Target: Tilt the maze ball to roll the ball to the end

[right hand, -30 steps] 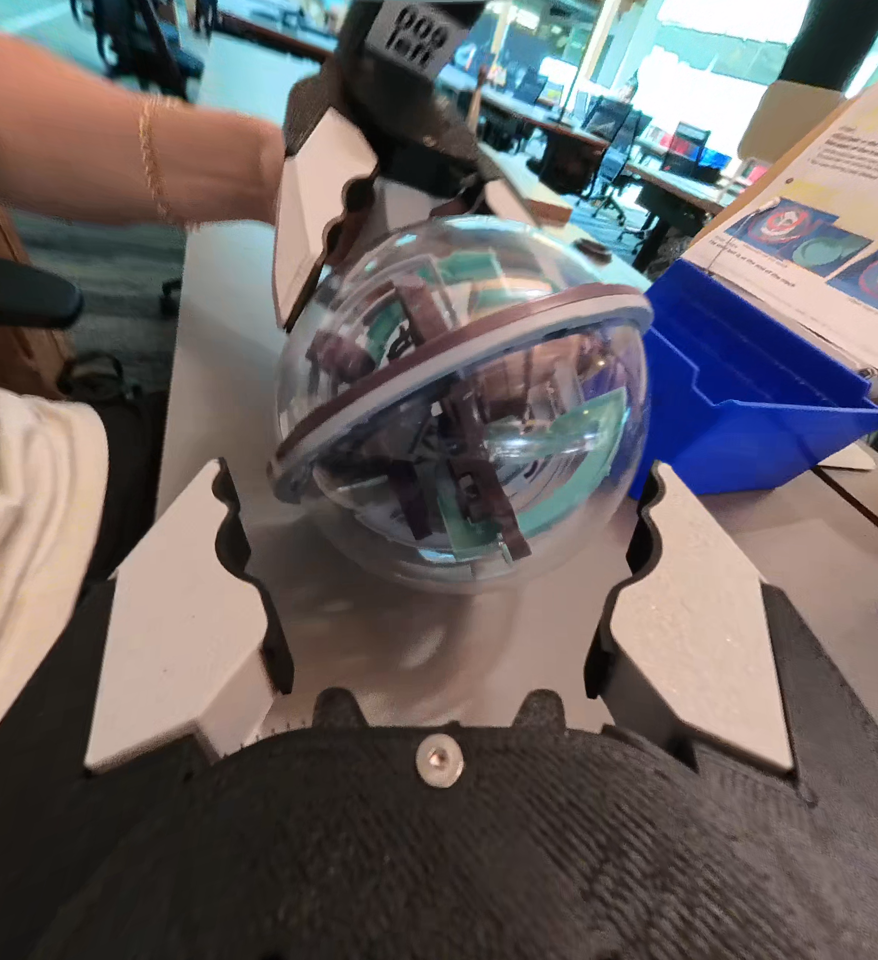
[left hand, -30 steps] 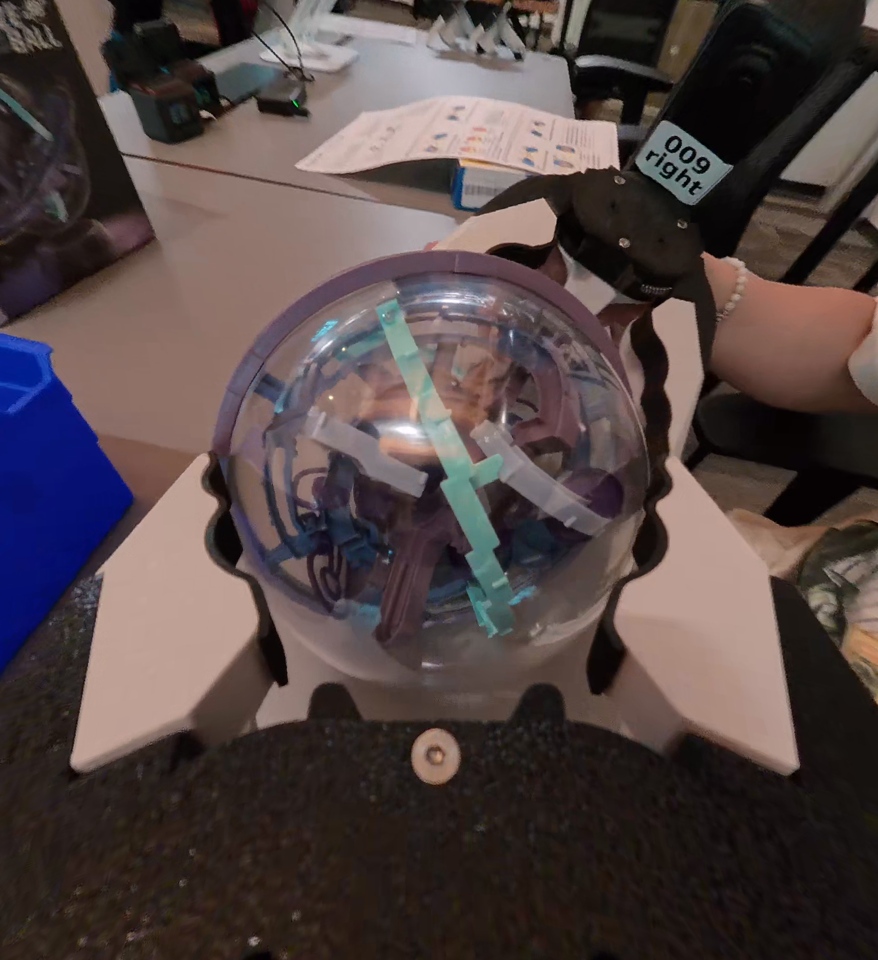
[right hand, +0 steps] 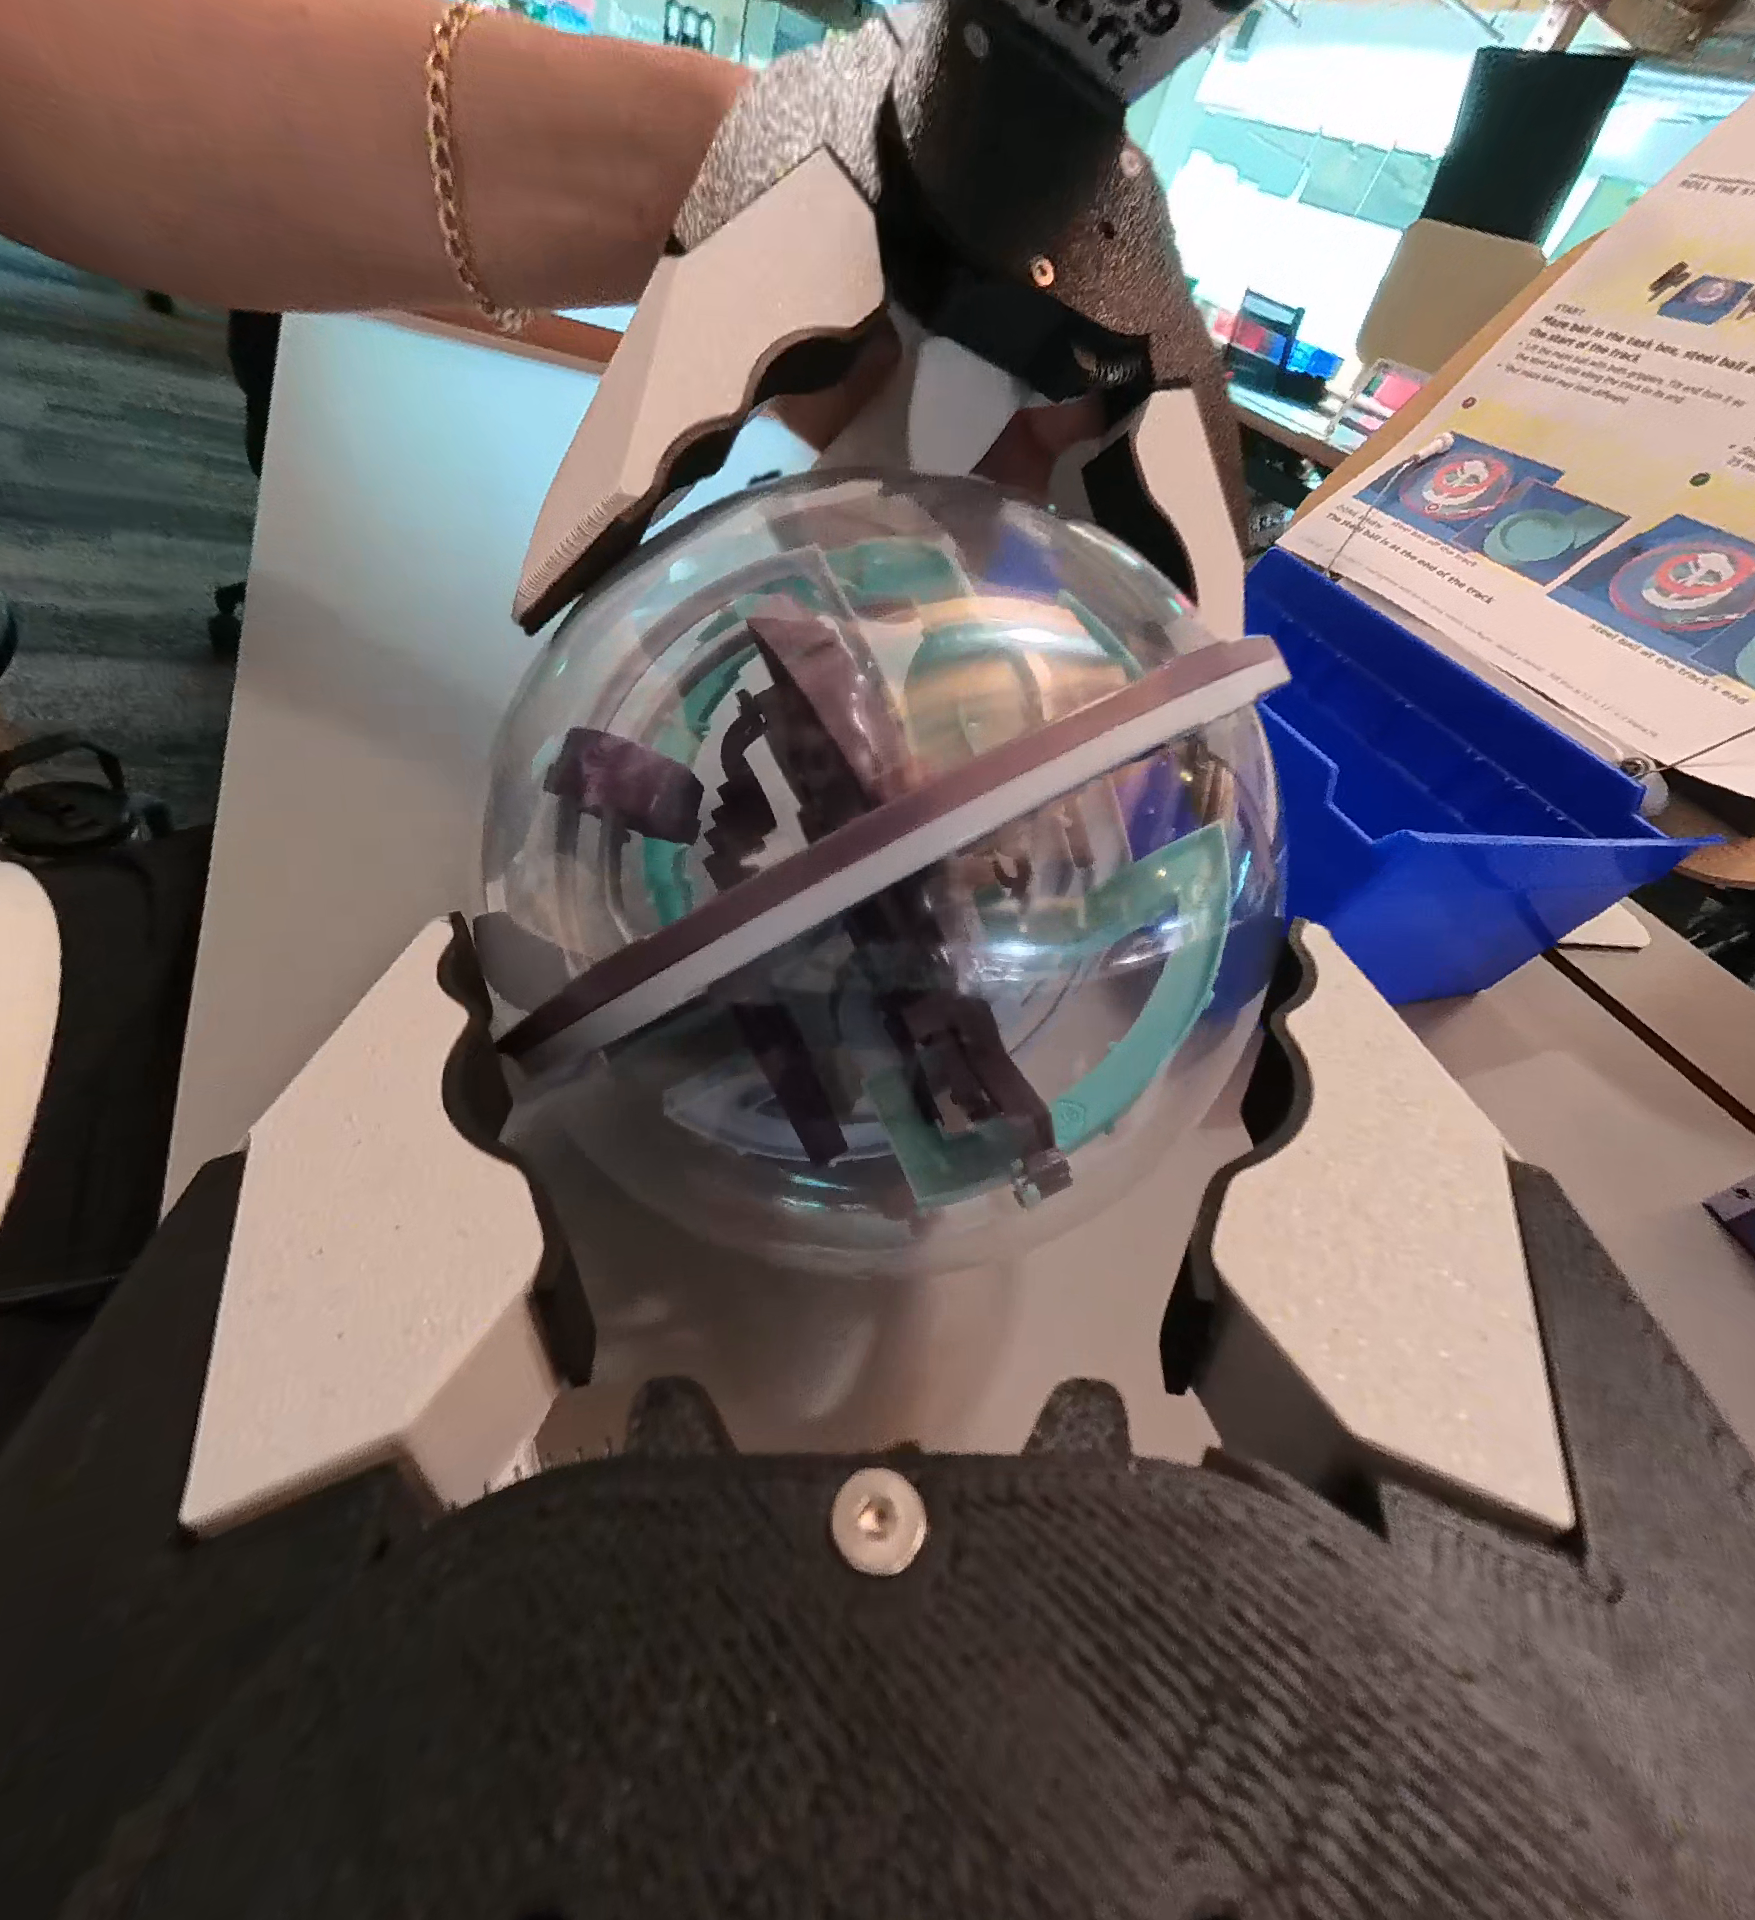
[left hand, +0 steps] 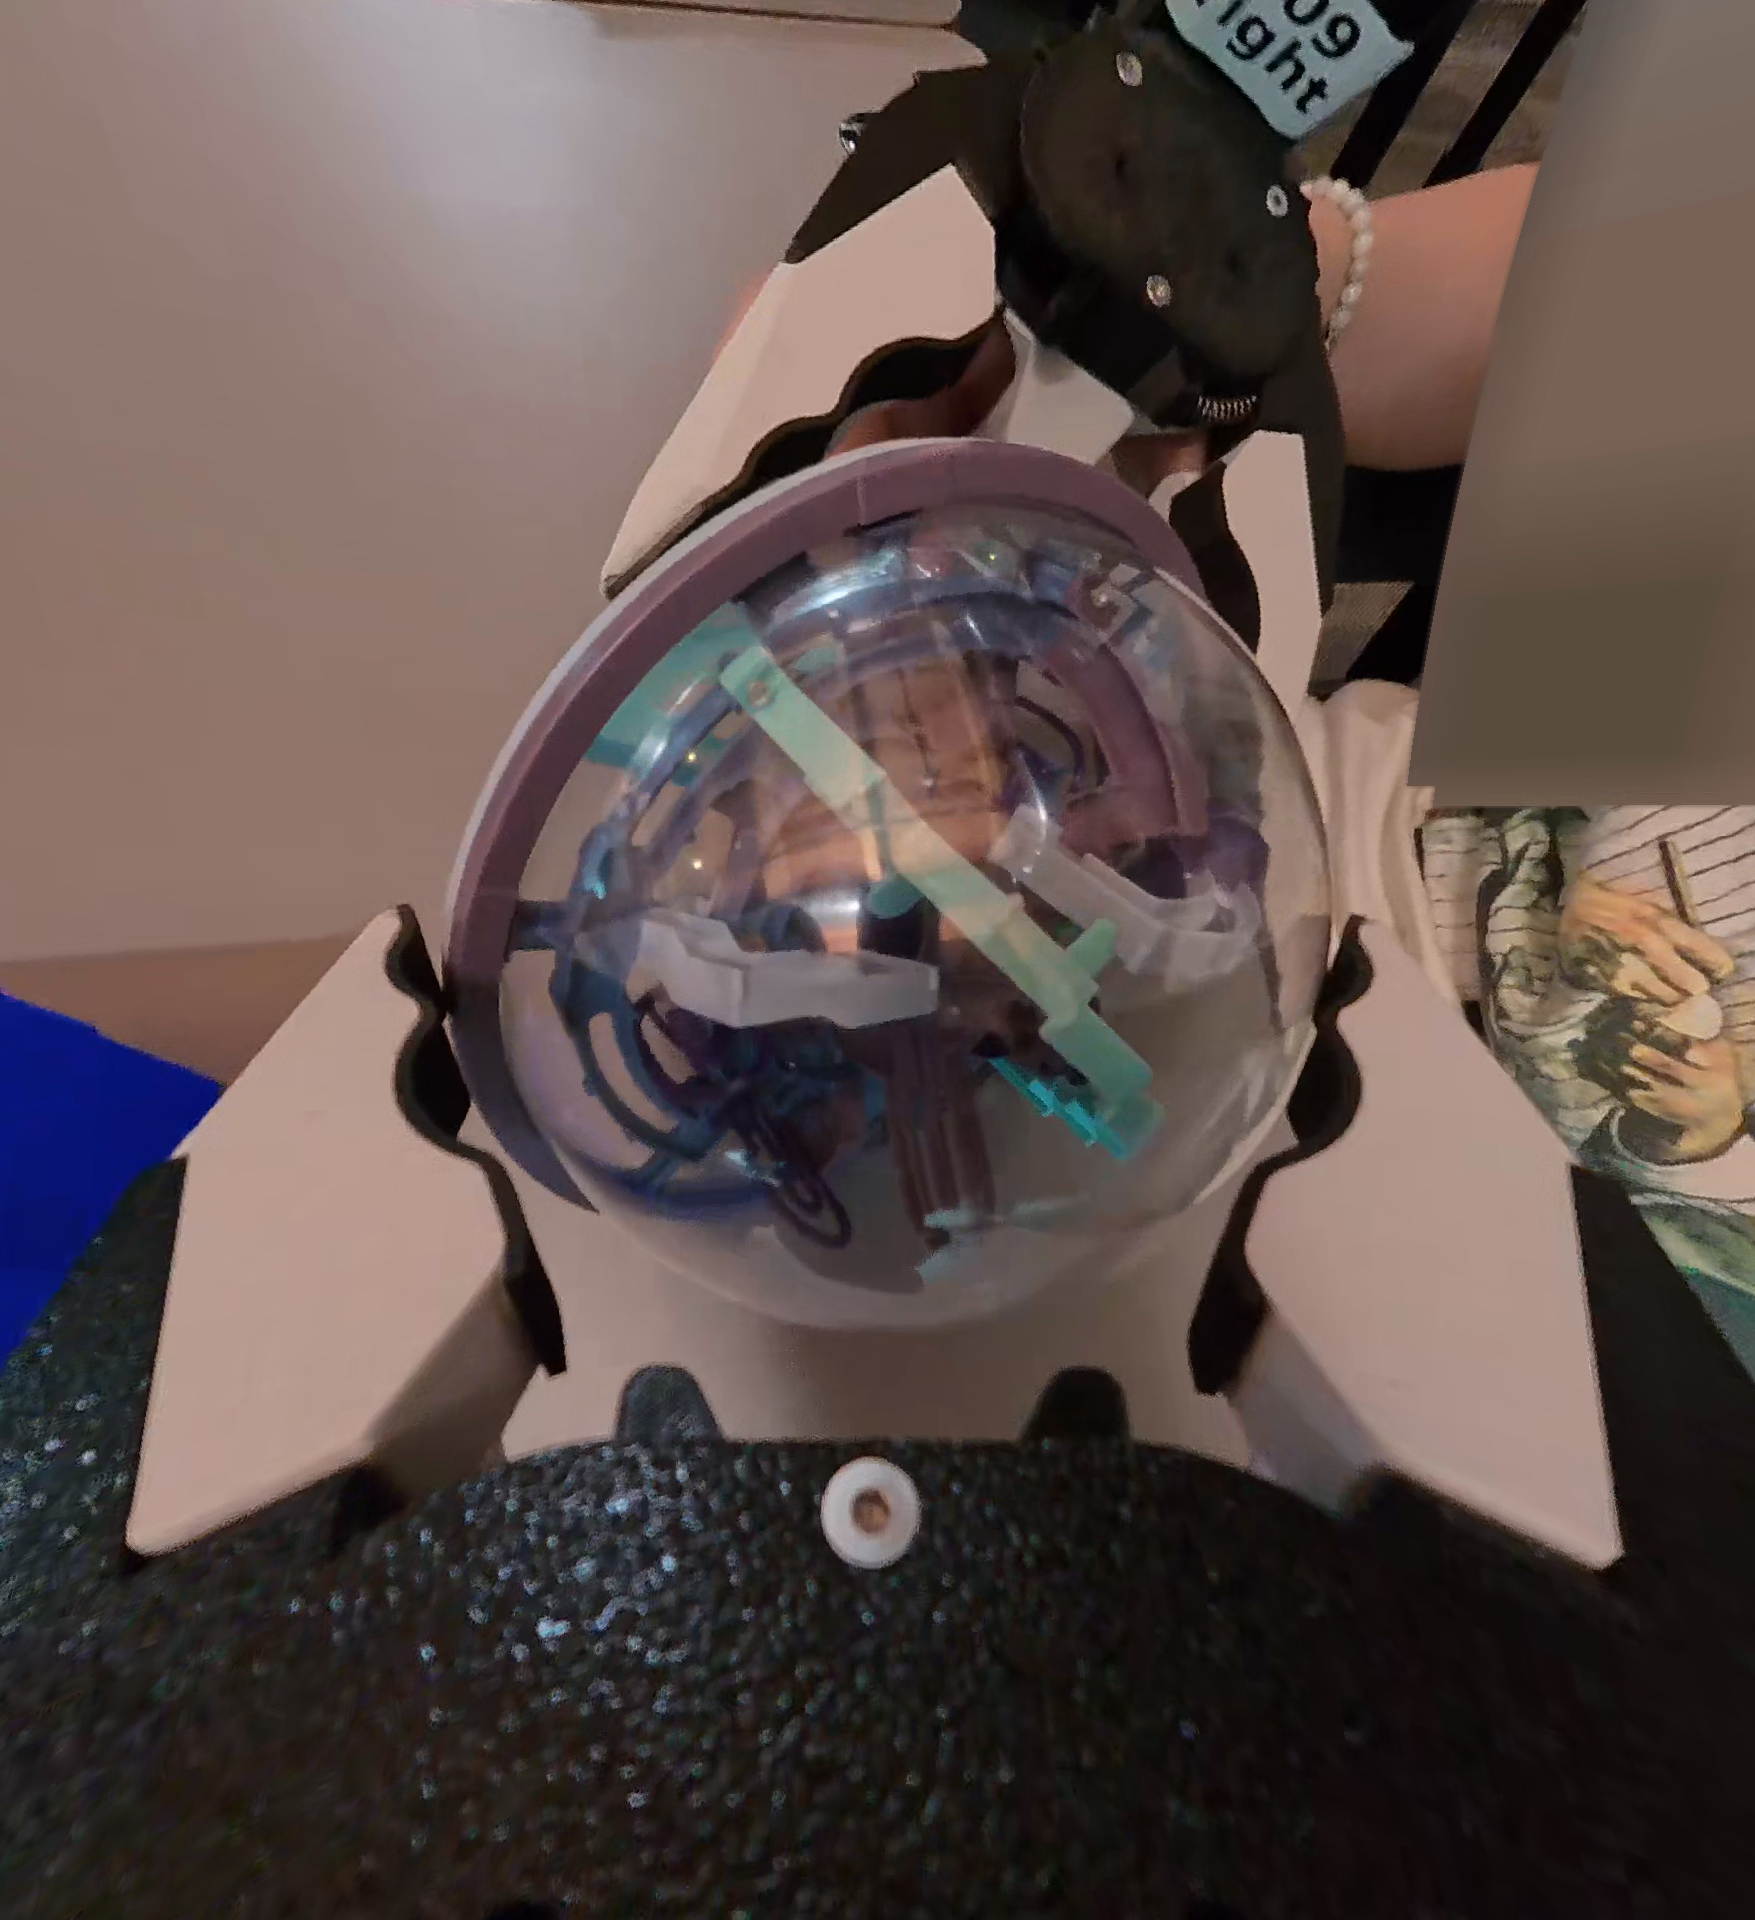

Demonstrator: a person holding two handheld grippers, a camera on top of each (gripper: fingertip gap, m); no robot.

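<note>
The maze ball [left hand: 883, 894] is a clear sphere with a purple equator ring and teal, purple and white tracks inside. Both grippers hold it from opposite sides above the table. My left gripper [left hand: 878, 930] is shut on it, with both wavy white fingers touching the shell. The right gripper's fingers [left hand: 748, 416] press on its far side. In the right wrist view the ball [right hand: 883, 862] sits tilted, ring running diagonally. My right gripper [right hand: 873, 935] is shut on it, and the left gripper's fingers [right hand: 644, 416] grip from behind. I cannot make out the small steel ball inside.
A blue bin [right hand: 1455, 831] stands on the pale table [right hand: 353, 623] right of the ball, and also shows at the left edge [left hand: 21, 1143]. An instruction sheet [right hand: 1631, 468] leans behind it. A person's forearm [right hand: 281, 177] reaches in from the left.
The right gripper's fingers stood apart from the ball and now touch it. The ball has been turned, so the ring and tracks lie at a new angle. The left view now looks down at the table.
</note>
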